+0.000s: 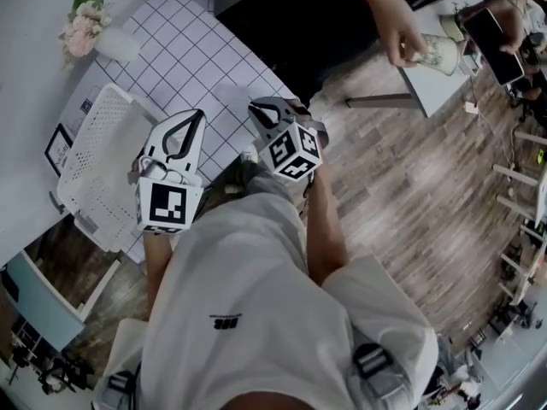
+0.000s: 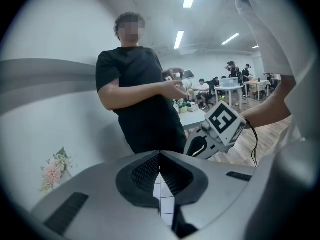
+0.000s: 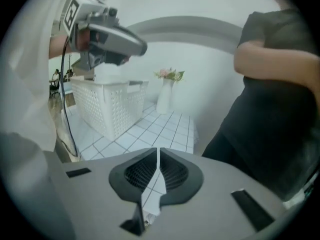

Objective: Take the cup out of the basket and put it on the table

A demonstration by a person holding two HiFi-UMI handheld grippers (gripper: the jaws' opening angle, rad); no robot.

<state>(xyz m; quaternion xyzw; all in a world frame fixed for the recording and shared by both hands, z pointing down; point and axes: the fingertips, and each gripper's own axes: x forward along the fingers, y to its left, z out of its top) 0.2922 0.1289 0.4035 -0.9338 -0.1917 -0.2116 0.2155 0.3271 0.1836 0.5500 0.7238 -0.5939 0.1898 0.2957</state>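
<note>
**Head view:** Two hand-held grippers hang over one white tablecloth with a black grid (image 1: 205, 58). They are the left gripper (image 1: 197, 118) and the right gripper (image 1: 256, 107), and each carries one black-and-white marker cube. One white perforated plastic basket (image 1: 94, 156) sits on the cloth just beside the left gripper. One white vase of pink flowers (image 1: 115, 45) stands at the cloth's far corner. At top right, another person's hand (image 1: 402, 37) holds one pale patterned cup (image 1: 440, 54) above a separate pale table (image 1: 432, 92), well apart from the basket.

**Left gripper view:** This gripper's two jaws are pressed together at the tips, with nothing between them. One person in a black T-shirt (image 2: 142, 99) stands ahead, holding a small pale thing at chest height. The right gripper hangs to the right.

**Right gripper view:** These two jaws are also closed, leaving only a hairline slit, and they clamp nothing. The one basket stands on the grid cloth at left. The vase is beyond the basket, and the left gripper is above it.
</note>
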